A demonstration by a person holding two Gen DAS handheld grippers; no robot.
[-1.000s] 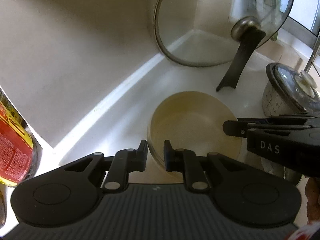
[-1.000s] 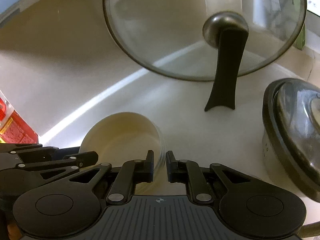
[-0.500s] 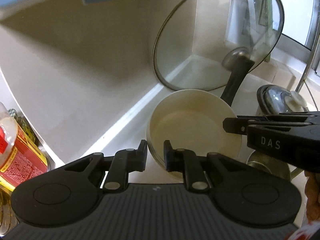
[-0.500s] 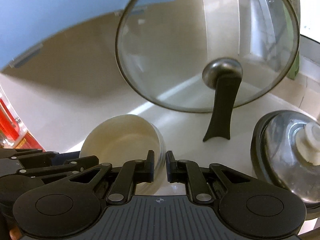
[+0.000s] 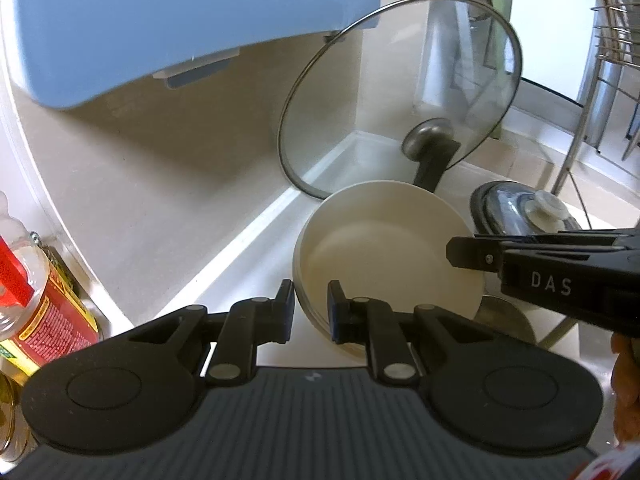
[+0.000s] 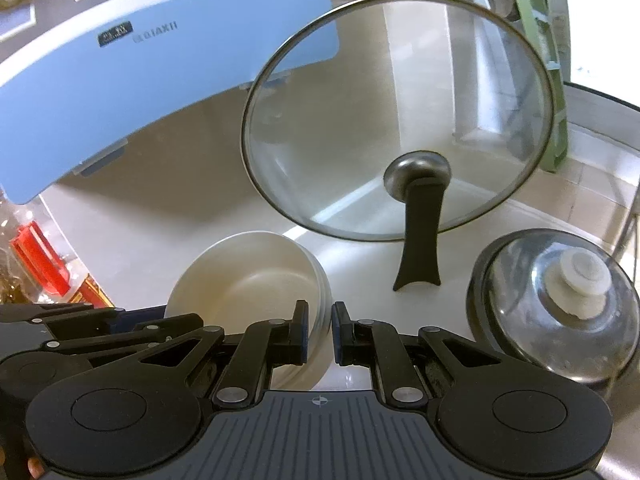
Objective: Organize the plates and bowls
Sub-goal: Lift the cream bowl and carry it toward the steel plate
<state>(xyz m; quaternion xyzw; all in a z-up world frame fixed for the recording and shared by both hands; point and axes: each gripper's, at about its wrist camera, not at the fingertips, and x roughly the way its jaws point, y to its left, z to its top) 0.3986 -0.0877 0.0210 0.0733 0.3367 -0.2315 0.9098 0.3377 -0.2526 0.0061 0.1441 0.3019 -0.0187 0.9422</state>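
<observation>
A stack of cream bowls hangs tilted above the white counter, carried between both grippers. My left gripper is shut on the stack's near-left rim, one finger inside and one outside. In that view my right gripper reaches in from the right and pinches the opposite rim. In the right wrist view the same bowls sit left of centre, with my right gripper shut on their right rim. The left gripper shows there at the lower left; its tips are hidden behind the bowls.
A glass lid with a black handle leans upright in the wall corner behind the bowls. A pot with a steel lid stands to the right. A blue appliance overhangs at upper left. Red-labelled bottles stand left, a wire rack far right.
Both grippers have risen together with the bowl stack held between them. The counter has dropped lower in view, and the blue appliance has come into sight above.
</observation>
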